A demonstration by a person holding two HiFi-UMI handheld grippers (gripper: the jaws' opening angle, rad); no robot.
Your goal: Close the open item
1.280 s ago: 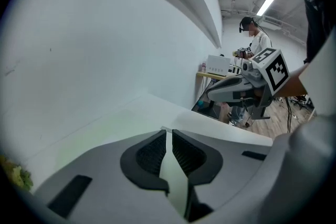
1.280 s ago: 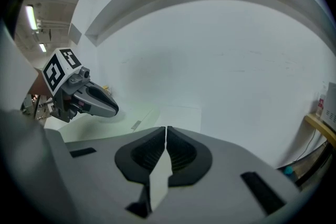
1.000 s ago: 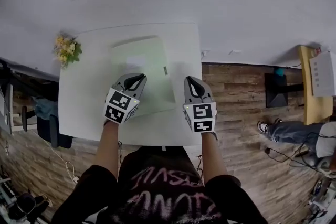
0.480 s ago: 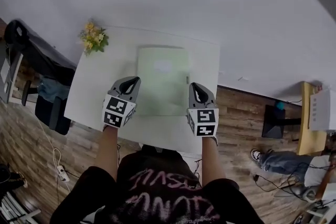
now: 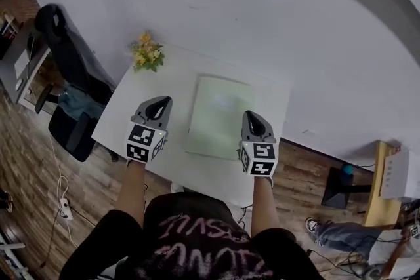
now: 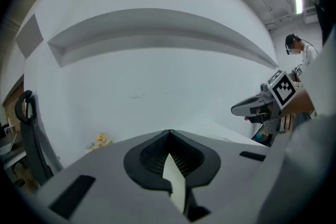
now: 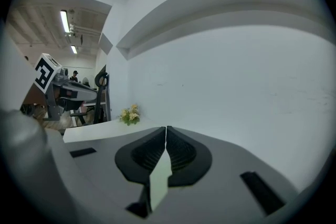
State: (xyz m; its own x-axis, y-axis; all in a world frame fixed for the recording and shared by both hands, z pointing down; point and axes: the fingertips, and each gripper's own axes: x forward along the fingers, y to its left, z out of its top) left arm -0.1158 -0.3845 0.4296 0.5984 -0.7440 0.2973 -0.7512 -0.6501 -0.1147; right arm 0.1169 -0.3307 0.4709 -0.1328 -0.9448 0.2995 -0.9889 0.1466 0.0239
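Observation:
A pale green flat case (image 5: 220, 115) lies closed on the white table (image 5: 164, 85), with its lid down flat. My left gripper (image 5: 159, 101) hovers just left of the case, apart from it, its jaws shut on nothing. At the case's near right corner my right gripper (image 5: 251, 116) is also shut and empty. In the left gripper view the shut left gripper (image 6: 169, 132) points at the white wall, and the right gripper (image 6: 262, 105) shows at the right. In the right gripper view the right gripper (image 7: 166, 128) is closed, with the left gripper (image 7: 63, 93) at the far left.
A small bunch of yellow flowers (image 5: 147, 52) stands at the table's far left corner, also visible as flowers (image 7: 129, 114). A dark office chair (image 5: 72, 75) stands left of the table. A white wall rises behind the table. A wooden stand (image 5: 380, 187) is at the right.
Both grippers have drawn back from over the green case toward the table's near edge. The head view has swung, so the table now sits further right and smaller.

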